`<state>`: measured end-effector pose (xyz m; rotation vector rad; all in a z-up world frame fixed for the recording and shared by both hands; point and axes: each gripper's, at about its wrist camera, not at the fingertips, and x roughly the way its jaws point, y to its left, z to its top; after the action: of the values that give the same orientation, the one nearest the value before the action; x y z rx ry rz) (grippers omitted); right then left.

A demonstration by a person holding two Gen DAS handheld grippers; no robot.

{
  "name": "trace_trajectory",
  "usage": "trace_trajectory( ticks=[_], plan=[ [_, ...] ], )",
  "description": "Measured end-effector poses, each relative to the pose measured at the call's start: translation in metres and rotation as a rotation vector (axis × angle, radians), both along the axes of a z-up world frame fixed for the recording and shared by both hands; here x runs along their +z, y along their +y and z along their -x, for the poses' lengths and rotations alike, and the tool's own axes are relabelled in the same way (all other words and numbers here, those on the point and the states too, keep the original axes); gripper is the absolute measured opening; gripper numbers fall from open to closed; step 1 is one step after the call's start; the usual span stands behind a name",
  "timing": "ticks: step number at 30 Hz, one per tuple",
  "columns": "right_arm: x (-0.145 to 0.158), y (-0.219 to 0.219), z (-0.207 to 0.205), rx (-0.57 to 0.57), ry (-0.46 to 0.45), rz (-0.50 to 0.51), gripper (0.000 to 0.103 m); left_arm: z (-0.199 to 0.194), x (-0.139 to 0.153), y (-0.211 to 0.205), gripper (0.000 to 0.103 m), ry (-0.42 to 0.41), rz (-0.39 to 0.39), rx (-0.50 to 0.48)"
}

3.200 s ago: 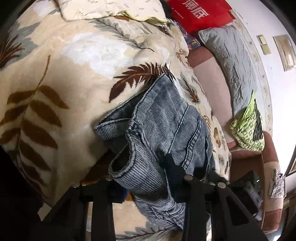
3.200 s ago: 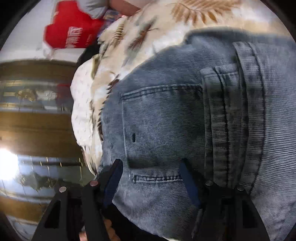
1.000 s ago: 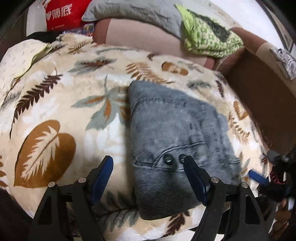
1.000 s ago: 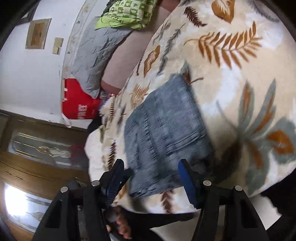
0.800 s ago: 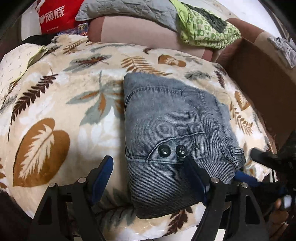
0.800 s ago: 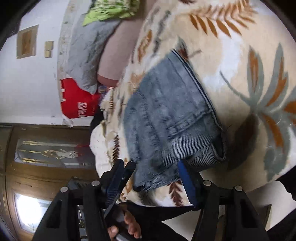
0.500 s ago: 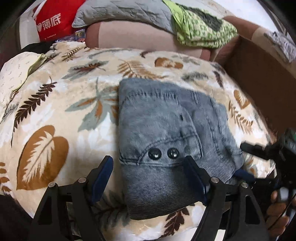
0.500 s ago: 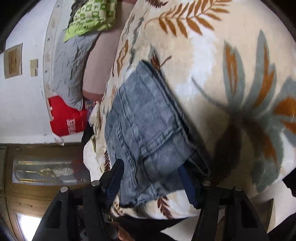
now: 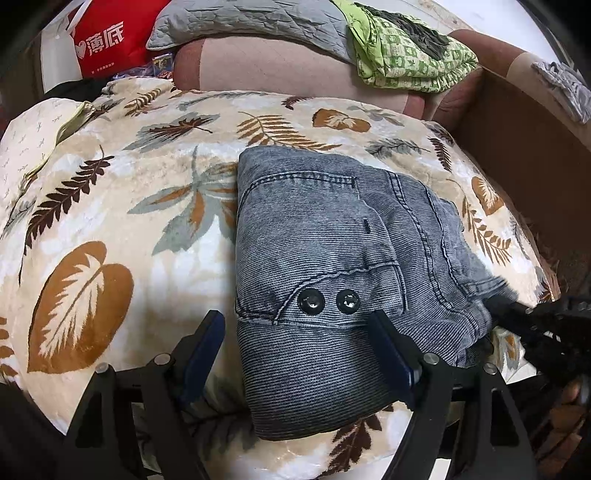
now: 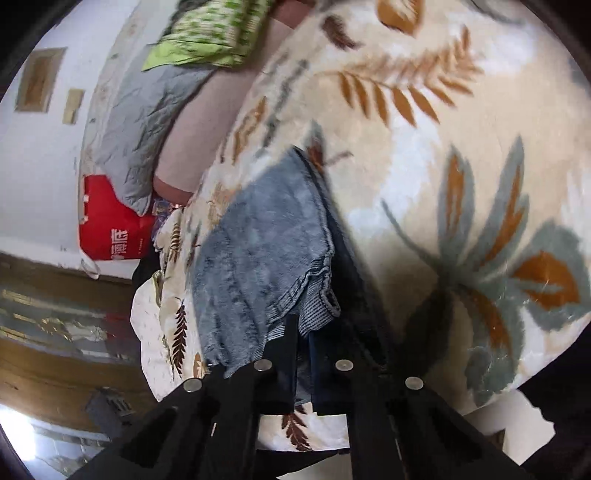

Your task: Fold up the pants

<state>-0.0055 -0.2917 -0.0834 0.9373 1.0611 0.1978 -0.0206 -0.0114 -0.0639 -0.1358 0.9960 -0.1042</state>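
The blue-grey denim pants (image 9: 332, 266) lie folded into a compact block on the leaf-print blanket (image 9: 110, 221). Two dark snap buttons show near their front edge. My left gripper (image 9: 295, 354) is open and empty, its fingers on either side of the near edge of the pants. In the right wrist view the pants (image 10: 258, 251) sit to the left of the middle. My right gripper (image 10: 303, 354) is shut on the pants' near right edge. It also shows as a dark shape at the right of the left wrist view (image 9: 535, 325).
A pinkish sofa back (image 9: 277, 70) runs behind the blanket, with a grey quilted pad (image 9: 240, 18), a green patterned cloth (image 9: 406, 55) and a red bag (image 9: 107, 37) on it. A brown box wall (image 9: 524, 155) stands at the right. A white patterned cloth (image 9: 29, 133) lies left.
My right gripper has closed on the right edge of the folded pants; half a second ago its jaws were open. My left gripper stays open in about the same place.
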Motion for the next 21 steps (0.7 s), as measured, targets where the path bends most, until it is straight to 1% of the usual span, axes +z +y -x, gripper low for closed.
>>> trace_trajectory(
  ticks=[4, 7, 9, 10, 13, 17, 18, 19, 20, 21],
  plan=[
    [0.012, 0.005, 0.001, 0.006, -0.029, 0.015, 0.005, 0.0, -0.001, 0.001, 0.081, 0.0, 0.008, 0.0],
    [0.006, 0.004, 0.002, 0.006, -0.014, -0.007, 0.006, 0.0, -0.002, 0.002, 0.081, 0.0, 0.014, 0.002],
    [-0.003, 0.003, 0.003, 0.013, 0.021, -0.036, 0.009, -0.001, -0.003, 0.003, 0.082, 0.003, 0.026, 0.004],
    [-0.006, 0.003, 0.004, 0.007, 0.038, -0.043, 0.01, -0.001, -0.004, 0.004, 0.082, 0.005, 0.031, 0.006],
    [-0.013, 0.001, 0.008, -0.014, 0.057, -0.081, 0.013, -0.001, -0.005, 0.005, 0.083, 0.005, 0.04, 0.005],
    [-0.018, 0.0, 0.005, -0.027, 0.079, -0.108, 0.014, -0.002, -0.007, 0.006, 0.084, 0.008, 0.051, 0.007],
    [-0.019, -0.001, 0.006, -0.034, 0.082, -0.108, 0.018, -0.002, -0.007, 0.007, 0.084, 0.009, 0.053, 0.008],
    [-0.019, -0.002, 0.007, -0.042, 0.089, -0.108, 0.034, -0.003, -0.008, 0.007, 0.084, 0.011, 0.055, 0.009],
    [-0.02, -0.003, 0.008, -0.053, 0.099, -0.112, 0.048, -0.003, -0.008, 0.007, 0.084, 0.012, 0.057, 0.009],
    [-0.021, -0.006, 0.01, -0.066, 0.099, -0.125, 0.07, -0.003, -0.009, 0.007, 0.085, 0.011, 0.058, 0.008]
  ],
)
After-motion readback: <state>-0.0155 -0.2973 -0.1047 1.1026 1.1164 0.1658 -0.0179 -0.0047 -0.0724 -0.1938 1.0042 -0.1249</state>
